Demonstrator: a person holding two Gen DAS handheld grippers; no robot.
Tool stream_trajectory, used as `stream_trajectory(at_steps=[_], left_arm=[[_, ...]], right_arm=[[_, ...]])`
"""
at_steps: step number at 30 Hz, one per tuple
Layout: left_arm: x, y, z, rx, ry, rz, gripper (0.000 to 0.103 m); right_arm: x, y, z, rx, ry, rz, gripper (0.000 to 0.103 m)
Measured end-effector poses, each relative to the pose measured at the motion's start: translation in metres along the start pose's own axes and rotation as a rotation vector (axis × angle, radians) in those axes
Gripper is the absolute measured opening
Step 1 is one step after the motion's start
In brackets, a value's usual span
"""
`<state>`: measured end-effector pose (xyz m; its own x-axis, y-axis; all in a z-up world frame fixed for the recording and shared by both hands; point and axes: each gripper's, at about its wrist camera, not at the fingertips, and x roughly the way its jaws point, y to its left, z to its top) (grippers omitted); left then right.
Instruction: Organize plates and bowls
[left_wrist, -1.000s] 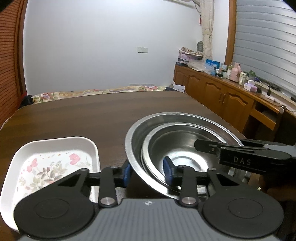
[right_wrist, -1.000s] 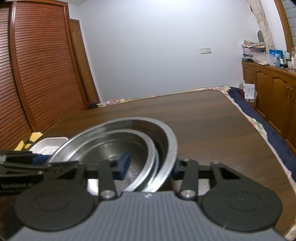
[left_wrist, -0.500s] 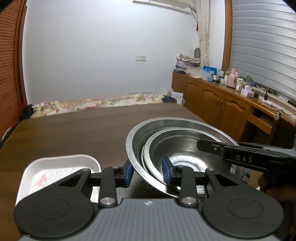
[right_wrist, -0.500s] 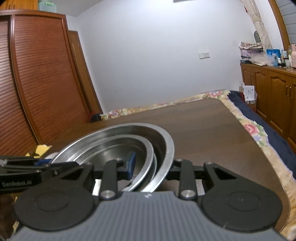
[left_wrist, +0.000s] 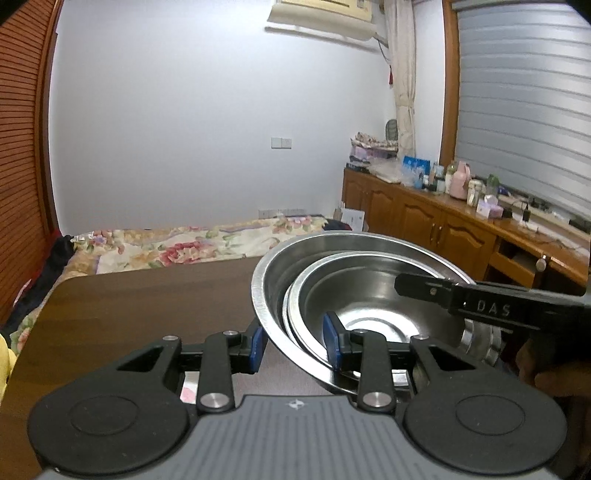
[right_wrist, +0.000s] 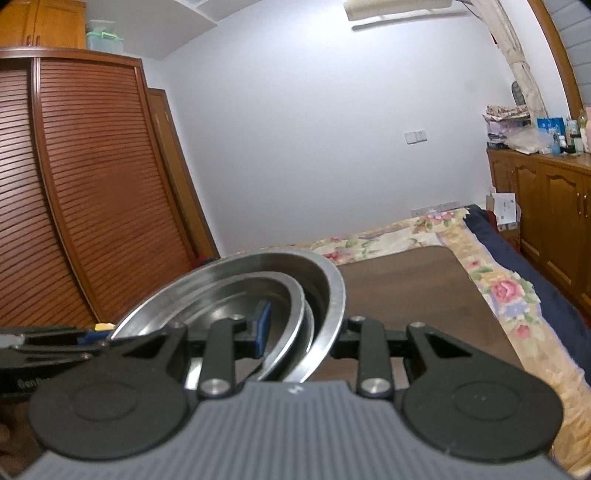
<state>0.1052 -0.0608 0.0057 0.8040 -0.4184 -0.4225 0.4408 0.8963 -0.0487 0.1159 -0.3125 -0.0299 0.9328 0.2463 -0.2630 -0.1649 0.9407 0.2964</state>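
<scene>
- I have the nested steel bowls (left_wrist: 354, 295) pinched from both sides, clear of the table (left_wrist: 147, 295), and I judge the step in hand to be carrying them to where they belong.
- My left gripper (left_wrist: 293, 345) clamps the bowls' rim at their 9 o'clock: one blue pad outside the big bowl, the other inside the smaller one.
- My right gripper (right_wrist: 301, 326) clamps the opposite rim, at about 3 o'clock of the bowls: its blue pad (right_wrist: 263, 323) sits inside the inner bowl, while the outer finger is hidden behind the big bowl's wall.
- In the left view the right gripper's arm reaches in from 3 o'clock, crossing over the far rim.
- The bowls look tilted in the right view, the rim nearest me low and the far rim high.
- To do this well I would move both hands together, keeping them the same distance apart, so neither pinch twists or slides on the thin steel.
- I would hold the bowls level; the inner ones sit loose and could shift or rattle.
- I would set them down flat before I let either gripper go.
</scene>
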Motion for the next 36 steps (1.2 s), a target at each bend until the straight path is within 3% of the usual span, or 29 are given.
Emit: stream_trajectory(at_steps=[17, 36], left_arm=[[-0.042, 0.025, 0.016, -0.028, -0.042, 0.047, 0.035], [-0.051, 0.070, 0.002, -0.089, -0.007, 0.115, 0.035]], right_arm=[[0.000, 0.032, 0.016, -0.046, -0.025, 0.061, 0.032], [0.023, 0.074, 0.005, -0.082, 0.019, 0.114, 0.031]])
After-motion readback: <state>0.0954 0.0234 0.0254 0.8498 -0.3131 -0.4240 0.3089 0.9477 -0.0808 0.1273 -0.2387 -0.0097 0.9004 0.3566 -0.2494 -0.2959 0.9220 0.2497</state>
